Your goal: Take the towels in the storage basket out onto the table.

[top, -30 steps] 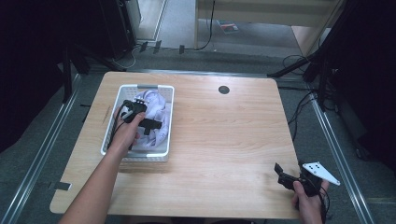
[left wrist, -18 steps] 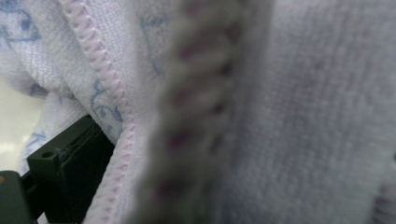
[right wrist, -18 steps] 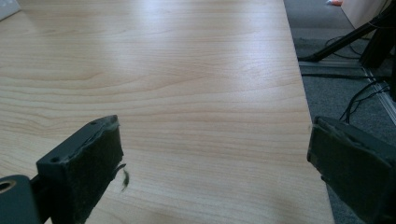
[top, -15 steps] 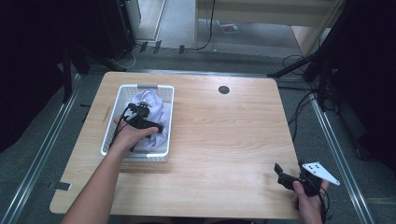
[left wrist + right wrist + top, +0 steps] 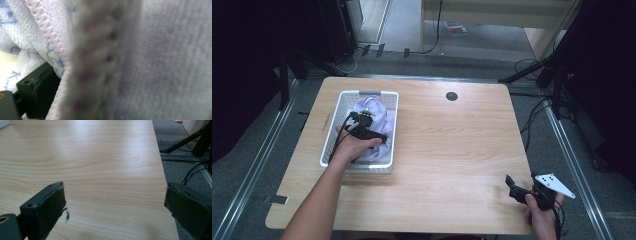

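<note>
The wooden table (image 5: 452, 150) takes up the room here, bare across most of its top, and on its left side sits the white slatted basket (image 5: 332, 145) with a heap of pale lilac towel (image 5: 374, 112) bunched inside. The left gripper (image 5: 379, 136) is down in that basket, buried in the cloth. From its own camera a stitched hem of the towel (image 5: 150, 62) lies right across the lens, one black jaw peeking out low at the left, so I cannot tell whether it is clamped on the fabric or merely pressed into it. Over at the near right corner, the right gripper (image 5: 511, 187) idles just above the table (image 5: 100, 157), jaws spread wide with nothing between them, well apart from the basket.

To my eye the job is a pull-out, and it wants a pinch on a single fold or that hemmed edge, then a straight lift so the cloth clears the rim. The basket walls stand close on both sides of the hand, and a light basket may ride up with the towel. A small dark grommet (image 5: 451, 96) sits far back, out of the way
</note>
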Action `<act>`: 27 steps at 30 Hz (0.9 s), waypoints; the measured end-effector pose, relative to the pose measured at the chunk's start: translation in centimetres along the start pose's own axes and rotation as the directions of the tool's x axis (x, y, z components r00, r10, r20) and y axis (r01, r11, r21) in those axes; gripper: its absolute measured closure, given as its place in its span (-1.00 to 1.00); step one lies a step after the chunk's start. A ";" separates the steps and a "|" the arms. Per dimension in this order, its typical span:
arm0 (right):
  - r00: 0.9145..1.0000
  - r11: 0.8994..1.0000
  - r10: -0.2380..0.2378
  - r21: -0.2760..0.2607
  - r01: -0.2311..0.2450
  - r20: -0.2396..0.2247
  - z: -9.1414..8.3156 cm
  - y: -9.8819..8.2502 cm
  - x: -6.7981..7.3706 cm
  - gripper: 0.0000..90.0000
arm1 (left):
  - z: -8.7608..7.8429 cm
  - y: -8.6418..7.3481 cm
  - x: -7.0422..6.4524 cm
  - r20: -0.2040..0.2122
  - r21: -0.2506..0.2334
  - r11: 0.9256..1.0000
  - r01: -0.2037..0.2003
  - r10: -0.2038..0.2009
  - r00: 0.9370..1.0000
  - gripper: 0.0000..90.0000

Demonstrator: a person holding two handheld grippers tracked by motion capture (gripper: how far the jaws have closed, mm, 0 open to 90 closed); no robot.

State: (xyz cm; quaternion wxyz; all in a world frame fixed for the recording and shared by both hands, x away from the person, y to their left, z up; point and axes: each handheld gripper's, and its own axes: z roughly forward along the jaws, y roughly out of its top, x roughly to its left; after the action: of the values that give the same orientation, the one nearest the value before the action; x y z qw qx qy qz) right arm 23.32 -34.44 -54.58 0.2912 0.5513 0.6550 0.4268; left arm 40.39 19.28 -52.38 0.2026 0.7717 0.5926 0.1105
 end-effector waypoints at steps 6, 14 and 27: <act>1.000 1.000 0.001 0.002 -0.001 0.001 0.0 0.0 0.0 -0.92 | -0.7 0.2 0.2 0.010 -0.010 1.000 0.023 -0.023 1.000 -0.31; 1.000 1.000 -0.001 0.002 0.001 -0.002 0.0 0.0 0.0 -0.92 | -1.0 0.1 0.3 0.038 -0.019 0.999 0.035 -0.035 0.999 0.04; 1.000 1.000 0.015 0.002 -0.015 -0.005 0.0 0.0 -0.1 -0.91 | -2.7 1.6 0.8 0.006 0.057 0.998 0.020 -0.020 1.000 0.38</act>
State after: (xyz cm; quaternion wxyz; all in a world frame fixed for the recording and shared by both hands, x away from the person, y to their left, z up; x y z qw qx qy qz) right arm 23.36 -34.53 -54.57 0.2860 0.5553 0.6521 0.4296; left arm 40.94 20.20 -49.34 0.1835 0.7716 0.6025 0.0893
